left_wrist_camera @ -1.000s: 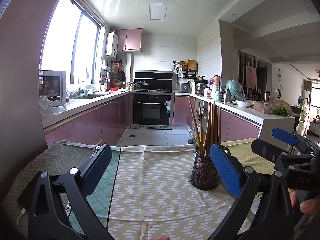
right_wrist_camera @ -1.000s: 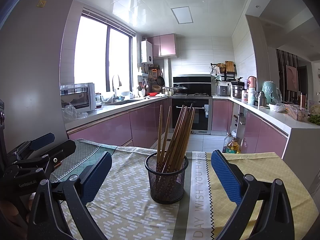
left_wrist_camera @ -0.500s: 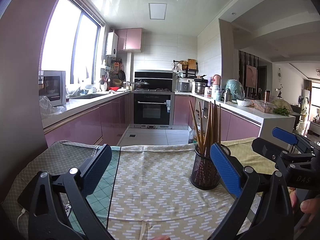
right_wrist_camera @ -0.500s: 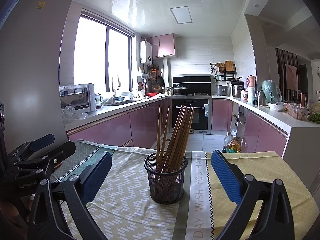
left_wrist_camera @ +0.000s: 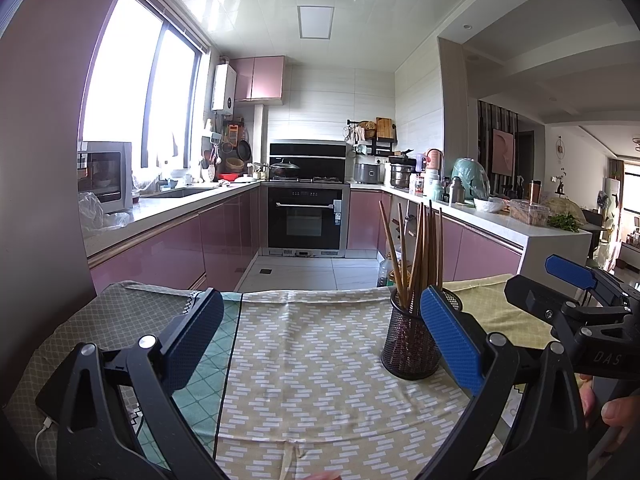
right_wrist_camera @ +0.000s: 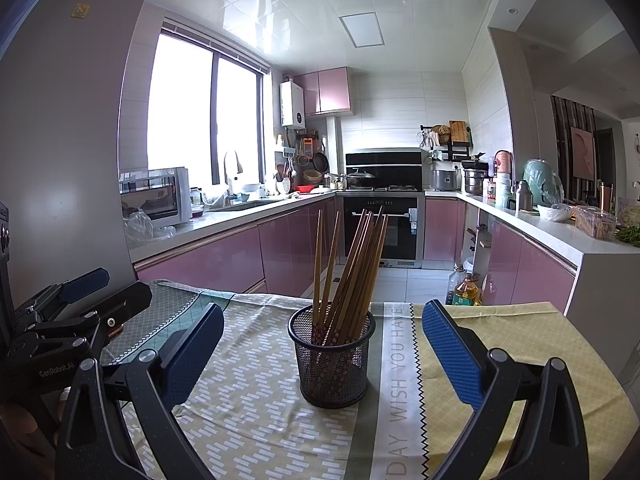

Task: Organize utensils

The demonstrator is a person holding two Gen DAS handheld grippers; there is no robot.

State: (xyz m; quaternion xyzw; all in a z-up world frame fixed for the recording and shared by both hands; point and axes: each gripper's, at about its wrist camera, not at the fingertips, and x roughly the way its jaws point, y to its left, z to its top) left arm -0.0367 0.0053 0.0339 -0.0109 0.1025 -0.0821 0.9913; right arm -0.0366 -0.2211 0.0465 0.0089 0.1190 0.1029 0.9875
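Wooden chopsticks [right_wrist_camera: 348, 272]: upright, fanned in mesh holder [right_wrist_camera: 331, 360], mid-tablecloth [right_wrist_camera: 248, 400].
Right gripper [right_wrist_camera: 320, 344]: fingers wide apart, holder dead ahead between them, nearer.
Left gripper [left_wrist_camera: 320, 332]: fingers apart, empty; holder off to its right.

Blown-out window [right_wrist_camera: 202, 112] daylight, fisheye-warped edges

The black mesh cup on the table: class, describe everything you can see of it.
The mesh cup is a round black wire-mesh holder, upright on the patterned tablecloth. It holds a bundle of brown wooden chopsticks, thick ends up, leaning and fanned against its rim. Nothing else touches it: the right gripper and the left gripper are both open and empty.
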